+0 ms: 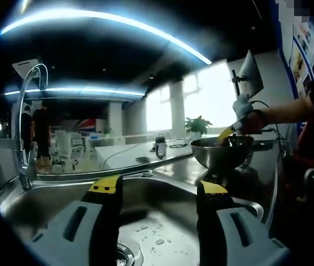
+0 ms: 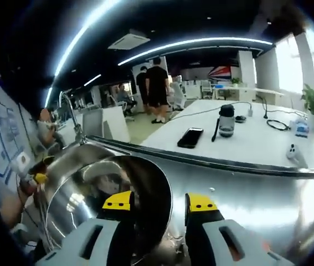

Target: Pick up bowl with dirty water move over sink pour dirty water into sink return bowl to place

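Gripping the bowl point(image 2: 107, 194) rim, right gripper point(image 2: 159, 202); no legible writing.

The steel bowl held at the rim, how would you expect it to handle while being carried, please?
The steel bowl looks rigid, so it should not flex. Its polished wall probably makes it slippery. Gripped by the right gripper at one rim point, it may tilt, more so if water remains.
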Demonstrator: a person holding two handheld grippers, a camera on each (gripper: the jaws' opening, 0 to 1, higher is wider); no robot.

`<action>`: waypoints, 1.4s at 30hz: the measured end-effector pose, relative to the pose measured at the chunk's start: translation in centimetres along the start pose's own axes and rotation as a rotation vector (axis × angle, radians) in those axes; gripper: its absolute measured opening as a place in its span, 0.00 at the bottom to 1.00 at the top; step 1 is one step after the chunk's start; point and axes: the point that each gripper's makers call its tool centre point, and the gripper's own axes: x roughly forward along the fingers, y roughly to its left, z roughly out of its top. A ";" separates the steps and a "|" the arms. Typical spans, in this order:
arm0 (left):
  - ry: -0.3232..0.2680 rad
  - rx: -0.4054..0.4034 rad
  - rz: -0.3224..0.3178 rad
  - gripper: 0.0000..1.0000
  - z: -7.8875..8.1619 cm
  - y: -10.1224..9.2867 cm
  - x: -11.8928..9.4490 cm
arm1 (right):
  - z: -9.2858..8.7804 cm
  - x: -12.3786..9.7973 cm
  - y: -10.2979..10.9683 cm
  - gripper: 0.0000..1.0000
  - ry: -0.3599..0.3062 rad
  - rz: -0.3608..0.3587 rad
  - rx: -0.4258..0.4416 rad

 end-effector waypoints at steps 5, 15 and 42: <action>0.007 0.001 0.001 0.53 -0.1 -0.1 0.0 | 1.5 -0.8 1.3 0.32 -0.113 0.040 -0.031; 0.000 -0.009 0.014 0.53 0.0 0.2 0.0 | 3.4 -2.8 2.4 0.34 -0.240 0.069 -0.072; 0.010 -0.011 0.021 0.53 -0.2 0.5 0.1 | 1.5 -8.8 3.8 0.44 -0.357 0.041 -0.162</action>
